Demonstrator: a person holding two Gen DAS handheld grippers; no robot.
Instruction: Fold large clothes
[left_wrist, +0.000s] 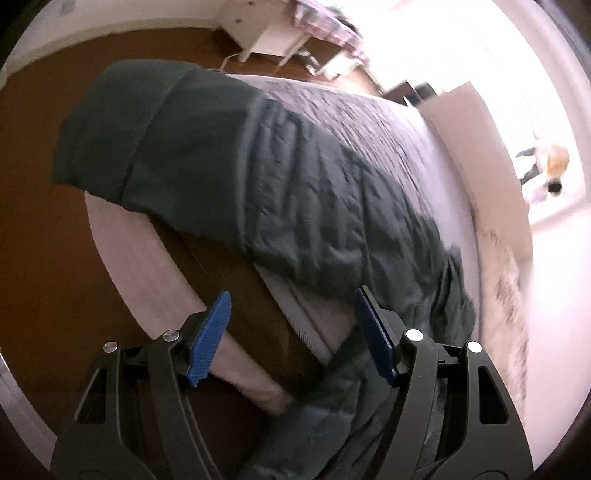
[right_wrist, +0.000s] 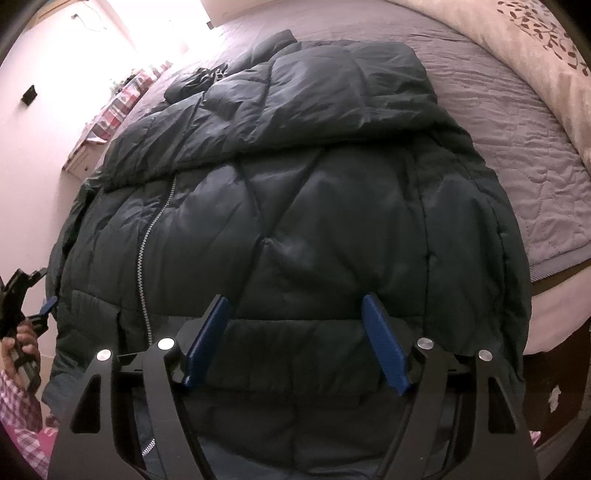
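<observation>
We see a dark green quilted puffer jacket (right_wrist: 295, 206) lying front up on a bed with a grey-lilac quilted bedspread (right_wrist: 524, 155); its zipper (right_wrist: 147, 243) runs down the left, and its hem hangs over the near edge of the mattress. Our right gripper (right_wrist: 295, 339) hovers tilted down over the hem, its blue jaws spread wide with only jacket fabric behind them, not pinched. At the left edge of the right wrist view, our left hand (right_wrist: 18, 343) in a pink checked sleeve holds the left gripper (left_wrist: 291, 332) off the jacket's side. The left wrist view is blurred and tilted: its jaws stand apart, empty, over the bed's corner, with brown floor (left_wrist: 37, 221) beyond. A patterned cream pillow (right_wrist: 535, 40) shows clearly only in the right view.
</observation>
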